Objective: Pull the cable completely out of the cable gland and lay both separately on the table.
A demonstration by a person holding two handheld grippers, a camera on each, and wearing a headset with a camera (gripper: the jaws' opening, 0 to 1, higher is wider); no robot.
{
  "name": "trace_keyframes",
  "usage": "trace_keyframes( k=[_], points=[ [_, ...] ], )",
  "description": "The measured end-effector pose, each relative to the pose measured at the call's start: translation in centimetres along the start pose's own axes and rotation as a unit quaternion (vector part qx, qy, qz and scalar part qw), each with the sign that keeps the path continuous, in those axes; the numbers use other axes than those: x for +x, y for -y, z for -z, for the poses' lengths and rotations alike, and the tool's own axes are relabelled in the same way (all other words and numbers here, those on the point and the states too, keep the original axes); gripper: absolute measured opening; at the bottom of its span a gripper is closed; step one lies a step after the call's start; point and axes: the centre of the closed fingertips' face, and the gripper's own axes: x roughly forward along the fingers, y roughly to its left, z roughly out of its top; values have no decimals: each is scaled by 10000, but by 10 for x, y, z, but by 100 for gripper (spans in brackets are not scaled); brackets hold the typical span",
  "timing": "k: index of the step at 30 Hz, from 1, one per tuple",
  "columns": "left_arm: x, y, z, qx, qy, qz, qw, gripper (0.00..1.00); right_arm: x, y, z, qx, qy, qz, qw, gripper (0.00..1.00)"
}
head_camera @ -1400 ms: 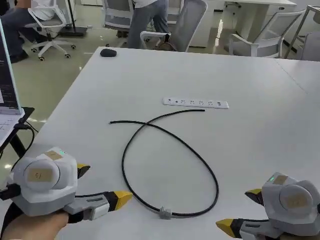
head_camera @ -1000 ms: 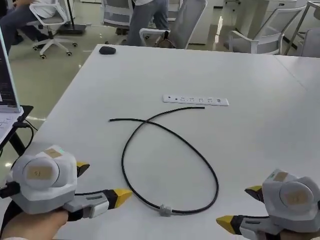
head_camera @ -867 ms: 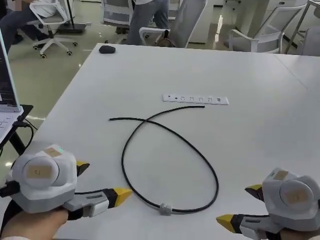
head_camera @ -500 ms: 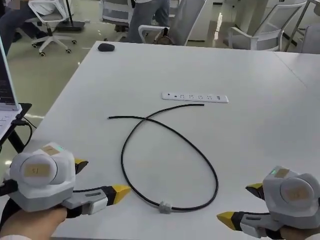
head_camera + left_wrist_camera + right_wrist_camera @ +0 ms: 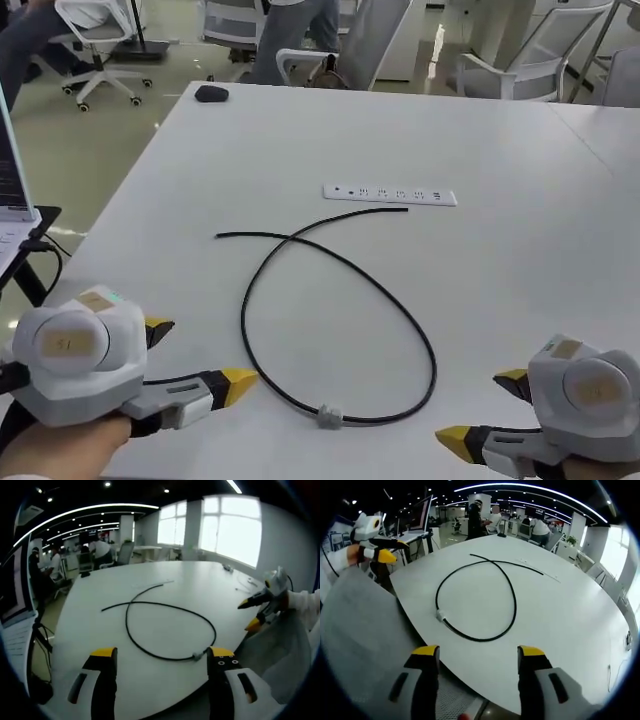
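At the near edge of the table, the left gripper and right gripper hover with fingers spread wide and empty, the grey cable gland lying between them, threaded on the black cable that loops away toward the far power strip.

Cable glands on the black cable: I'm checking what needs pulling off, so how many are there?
1: a grey cable gland threaded on the cable at the near bend of its loop.
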Motion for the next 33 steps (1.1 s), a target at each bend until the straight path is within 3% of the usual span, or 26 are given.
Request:
trace_keyframes(
  k=[9, 12, 15, 19, 21, 27, 31, 33],
  points=[
    [1, -1, 1, 7, -14, 6, 10000, 73, 0, 0, 0, -1, 4, -5, 10000, 65],
    [2, -1, 1, 7, -16, -4, 10000, 73, 0, -3, -1, -112, -42, -32, 9999, 65],
    [0, -4, -4, -166, 110, 11, 9998, 73, 4, -5, 7, -311, -298, -104, 9990, 65],
    [-1, -6, -3, -152, 101, -65, 9998, 72, 4, -11, 2, -324, -195, -330, 9987, 62],
    [-2, -5, -2, -131, 89, -62, 9999, 72, 5, -7, 3, -576, -294, -307, 9974, 61],
    [-2, -3, -1, -110, 84, -17, 9999, 71, 17, -2, 2, -851, -431, -434, 9945, 59],
    [-2, -3, 0, -60, 50, -23, 10000, 71, 30, -12, -2, -1095, -472, -739, 9901, 55],
    [-2, -3, 0, -69, 43, -20, 10000, 71, 40, -16, -8, -1222, -394, -748, 9889, 53]
  ],
)
